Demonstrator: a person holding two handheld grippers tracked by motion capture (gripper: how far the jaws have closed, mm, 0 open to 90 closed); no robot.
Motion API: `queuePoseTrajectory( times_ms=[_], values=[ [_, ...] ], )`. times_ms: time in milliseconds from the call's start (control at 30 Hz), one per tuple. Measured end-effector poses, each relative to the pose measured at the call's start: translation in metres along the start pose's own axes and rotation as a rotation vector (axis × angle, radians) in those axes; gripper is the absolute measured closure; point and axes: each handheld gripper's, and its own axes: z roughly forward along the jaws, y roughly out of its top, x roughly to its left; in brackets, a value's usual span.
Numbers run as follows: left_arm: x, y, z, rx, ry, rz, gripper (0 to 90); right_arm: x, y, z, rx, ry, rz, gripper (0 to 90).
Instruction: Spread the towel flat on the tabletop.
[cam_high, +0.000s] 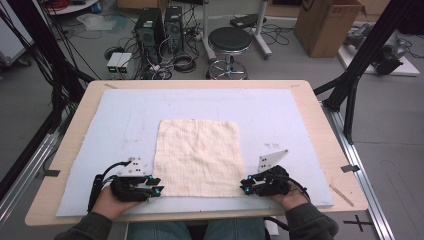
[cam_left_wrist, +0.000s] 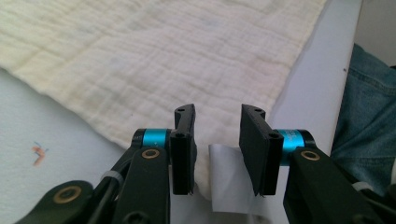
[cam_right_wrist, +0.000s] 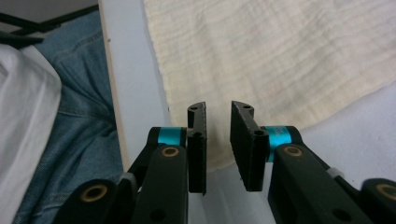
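A cream, crinkled square cloth (cam_high: 197, 157) lies flat on the pale blue mat (cam_high: 130, 115). My left gripper (cam_high: 157, 189) sits at the cloth's near left corner, my right gripper (cam_high: 244, 187) at its near right corner. In the left gripper view the cloth (cam_left_wrist: 163, 56) runs under my left gripper (cam_left_wrist: 217, 114); the jaws stand apart over the corner and a small white tag (cam_left_wrist: 226, 177), pressing nothing. In the right gripper view, my right gripper (cam_right_wrist: 218, 108) also has a gap between its jaws, above the corner of the cloth (cam_right_wrist: 280, 56).
The mat covers most of a wooden table (cam_high: 75, 130). Beyond it on the floor stand a black stool (cam_high: 229, 42), computer towers (cam_high: 157, 30) with cables, and a cardboard box (cam_high: 325, 25). The person's jeans (cam_right_wrist: 79, 116) lie just past the near edge.
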Motion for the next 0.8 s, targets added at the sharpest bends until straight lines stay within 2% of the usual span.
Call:
queuePoseTrajectory(
  times_ms=[233, 500, 667, 800],
  values=[
    [0.005, 0.001, -0.005, -0.044, 0.008, -0.024, 62.8, -0.007, 0.004, -0.004, -0.073, -0.037, 0.043, 61.9],
    [0.010, 0.001, -0.009, -0.086, 0.012, -0.054, 59.6, -0.011, 0.010, -0.002, -0.111, -0.051, 0.070, 54.2],
    [0.013, 0.001, -0.010, -0.100, 0.019, -0.056, 57.3, -0.014, 0.012, -0.001, -0.126, -0.072, 0.088, 48.0],
    [0.013, 0.002, -0.011, -0.111, 0.029, -0.065, 55.7, -0.017, 0.013, 0.001, -0.131, -0.081, 0.096, 46.5]
  ],
)
